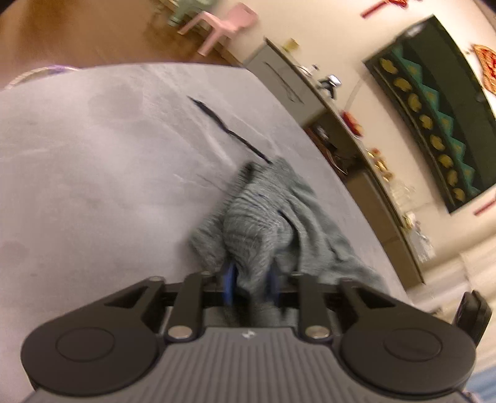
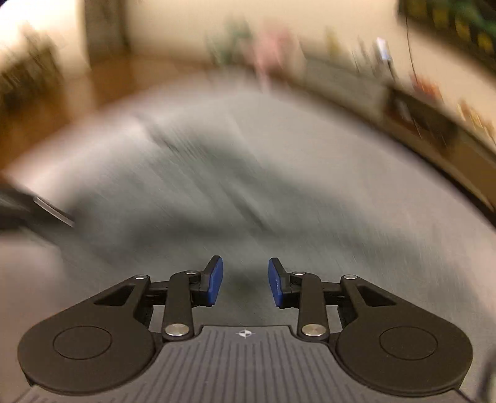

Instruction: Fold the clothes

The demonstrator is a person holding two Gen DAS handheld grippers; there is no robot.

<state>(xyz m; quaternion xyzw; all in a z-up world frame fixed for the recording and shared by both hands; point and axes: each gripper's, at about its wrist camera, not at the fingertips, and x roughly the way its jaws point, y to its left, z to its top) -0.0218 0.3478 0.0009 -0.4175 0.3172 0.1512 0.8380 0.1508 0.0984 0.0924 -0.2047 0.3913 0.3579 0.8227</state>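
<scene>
Nearest in the left wrist view, the left gripper [image 1: 251, 286] has its blue-padded fingers [image 1: 229, 286] closed on a bunch of the grey knit garment [image 1: 269, 214]; cloth fills the gap between the pads and spills over them. From that pinch the garment runs away in a rumpled heap with deep creases and loose flaps, lying toward the right-hand edge of the worktop [image 1: 93, 173], which is covered in pale grey cloth. No flat panel, straight edge or squared stack shows anywhere in it, so by my judgement the garment is not folded; whether it is being gathered up to be spread or dragged into place, these views do not settle. Beyond the heap a thin dark strap or cord [image 1: 229, 130] lies across the surface toward the far edge; whether it belongs to the garment I cannot tell.

In the right wrist view, heavily smeared, the right gripper [image 2: 245, 282] has its fingers [image 2: 215, 280] standing wide apart with nothing between them, above the grey surface. A dark patch lies ahead of it, too blurred to name.

Past the far edge stand a pink plastic chair [image 1: 223, 26] and a long sideboard [image 1: 350, 145] against the wall.
</scene>
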